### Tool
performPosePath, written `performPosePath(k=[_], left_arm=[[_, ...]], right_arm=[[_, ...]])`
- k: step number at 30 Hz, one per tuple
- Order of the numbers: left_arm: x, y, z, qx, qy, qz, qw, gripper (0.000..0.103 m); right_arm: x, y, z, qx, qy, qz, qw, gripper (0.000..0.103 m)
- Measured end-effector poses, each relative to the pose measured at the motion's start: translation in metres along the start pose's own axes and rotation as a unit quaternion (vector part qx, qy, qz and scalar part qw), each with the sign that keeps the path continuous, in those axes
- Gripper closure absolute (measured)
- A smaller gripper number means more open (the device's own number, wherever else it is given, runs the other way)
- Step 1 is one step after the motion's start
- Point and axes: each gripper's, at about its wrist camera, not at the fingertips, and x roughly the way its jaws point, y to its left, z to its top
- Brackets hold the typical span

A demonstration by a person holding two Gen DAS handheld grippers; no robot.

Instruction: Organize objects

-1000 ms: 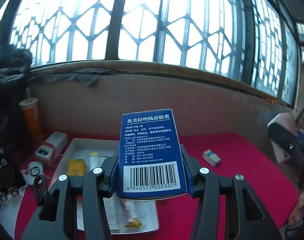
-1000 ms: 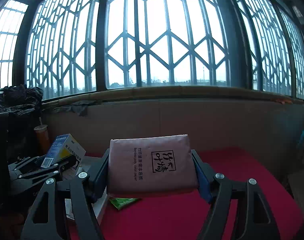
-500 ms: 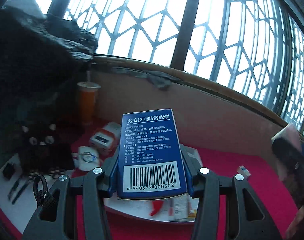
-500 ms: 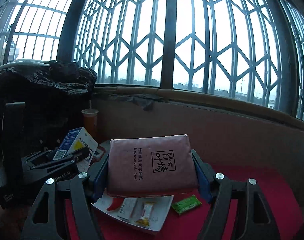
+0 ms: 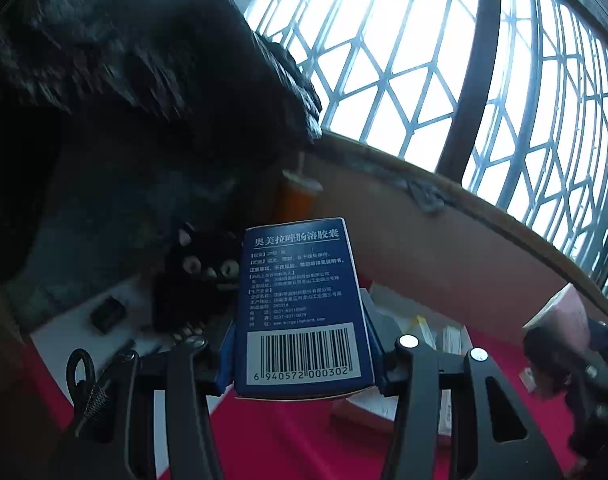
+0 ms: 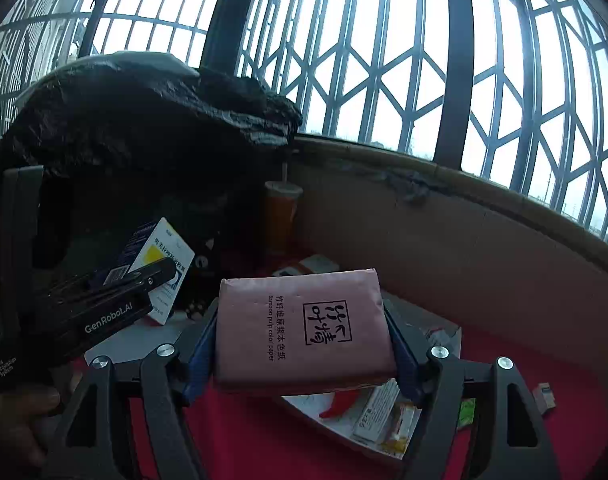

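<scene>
My left gripper [image 5: 300, 364] is shut on a blue medicine box [image 5: 300, 308] with a barcode, held upright above the red table. In the right wrist view the same box [image 6: 152, 264] and the left gripper [image 6: 116, 300] appear at the left, with a hand below them. My right gripper [image 6: 304, 344] is shut on a pink tissue pack [image 6: 304, 324] printed with black characters. A white tray [image 6: 344, 420] holding small packets lies on the red cloth under the pack.
A dark bag [image 6: 136, 128] is piled at the left by the barred window. An orange drink cup [image 6: 280, 212] stands against the cardboard wall [image 6: 484, 248]. A black cat toy [image 5: 200, 276] sits on a white sheet. A small box [image 6: 544, 396] and a green packet [image 6: 466, 412] lie at right.
Both grippers have swung to the left and rolled, still holding their things. The dark bag and cat toy have come closer; the tray now sits at lower right.
</scene>
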Motion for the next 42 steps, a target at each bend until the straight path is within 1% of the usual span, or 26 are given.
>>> performPosePath(k=[2, 5, 7, 9, 12, 14, 16, 18, 20, 21, 23, 26, 29, 30, 32, 33, 35, 36, 38, 40, 42], left_arm=[[-0.004, 0.003, 0.002, 0.000, -0.012, 0.012, 0.9999, 0.053], [0.002, 0.006, -0.005, -0.005, -0.001, 0.023, 0.9997, 0.053], [0.005, -0.003, -0.006, 0.008, 0.003, 0.024, 0.9997, 0.053], [0.005, -0.021, 0.000, 0.026, -0.001, 0.012, 0.9996, 0.053], [0.001, -0.063, 0.009, 0.070, -0.020, -0.016, 0.9972, 0.053], [0.002, -0.092, 0.002, 0.101, -0.018, -0.032, 0.9942, 0.053], [0.008, -0.115, -0.013, 0.127, 0.000, -0.045, 0.9908, 0.053], [0.016, -0.140, -0.033, 0.158, 0.023, -0.058, 0.9855, 0.053], [0.019, -0.167, -0.043, 0.189, 0.036, -0.076, 0.9782, 0.053], [0.016, -0.178, -0.043, 0.202, 0.033, -0.084, 0.9752, 0.053], [0.007, -0.205, -0.039, 0.225, 0.012, -0.100, 0.9692, 0.053], [-0.003, -0.242, -0.031, 0.246, -0.012, -0.125, 0.9611, 0.053], [-0.007, -0.266, -0.040, 0.264, -0.019, -0.138, 0.9543, 0.053], [-0.005, -0.272, -0.045, 0.268, -0.014, -0.140, 0.9532, 0.053], [0.005, -0.286, -0.062, 0.278, 0.013, -0.144, 0.9497, 0.053], [0.008, -0.291, -0.069, 0.286, 0.023, -0.147, 0.9466, 0.053], [0.008, -0.312, -0.083, 0.312, 0.035, -0.158, 0.9362, 0.053], [0.001, -0.325, -0.086, 0.320, 0.032, -0.166, 0.9320, 0.053], [-0.015, -0.349, -0.084, 0.333, 0.010, -0.183, 0.9248, 0.053], [-0.029, -0.375, -0.079, 0.342, -0.008, -0.204, 0.9173, 0.053], [-0.041, -0.395, -0.082, 0.352, -0.018, -0.221, 0.9093, 0.053]], right_arm=[[-0.005, -0.001, 0.002, 0.001, -0.007, 0.002, 1.000, 0.025], [-0.001, -0.006, -0.015, 0.005, 0.011, 0.002, 1.000, 0.025], [-0.004, -0.015, -0.018, 0.014, 0.014, -0.006, 1.000, 0.025], [-0.017, -0.036, -0.013, 0.039, -0.002, -0.023, 0.999, 0.025], [-0.042, -0.069, -0.005, 0.074, -0.035, -0.052, 0.995, 0.025], [-0.053, -0.087, -0.010, 0.094, -0.044, -0.069, 0.992, 0.025], [-0.056, -0.103, -0.025, 0.113, -0.034, -0.083, 0.989, 0.025], [-0.058, -0.120, -0.046, 0.136, -0.019, -0.100, 0.985, 0.025], [-0.065, -0.141, -0.057, 0.168, -0.009, -0.112, 0.979, 0.025], [-0.071, -0.156, -0.058, 0.187, -0.013, -0.120, 0.975, 0.025], [-0.090, -0.179, -0.055, 0.210, -0.037, -0.143, 0.967, 0.025], [-0.119, -0.204, -0.049, 0.225, -0.072, -0.166, 0.957, 0.025], [-0.139, -0.224, -0.053, 0.237, -0.089, -0.184, 0.950, 0.025], [-0.141, -0.231, -0.060, 0.244, -0.086, -0.188, 0.948, 0.025], [-0.143, -0.243, -0.081, 0.263, -0.074, -0.193, 0.942, 0.025], [-0.143, -0.248, -0.090, 0.270, -0.069, -0.197, 0.940, 0.025], [-0.149, -0.265, -0.106, 0.292, -0.061, -0.204, 0.932, 0.025], [-0.155, -0.276, -0.111, 0.305, -0.065, -0.208, 0.927, 0.025], [-0.177, -0.296, -0.116, 0.324, -0.086, -0.227, 0.915, 0.025], [-0.198, -0.309, -0.118, 0.327, -0.105, -0.248, 0.906, 0.025], [-0.219, -0.321, -0.123, 0.332, -0.118, -0.267, 0.897, 0.025]])
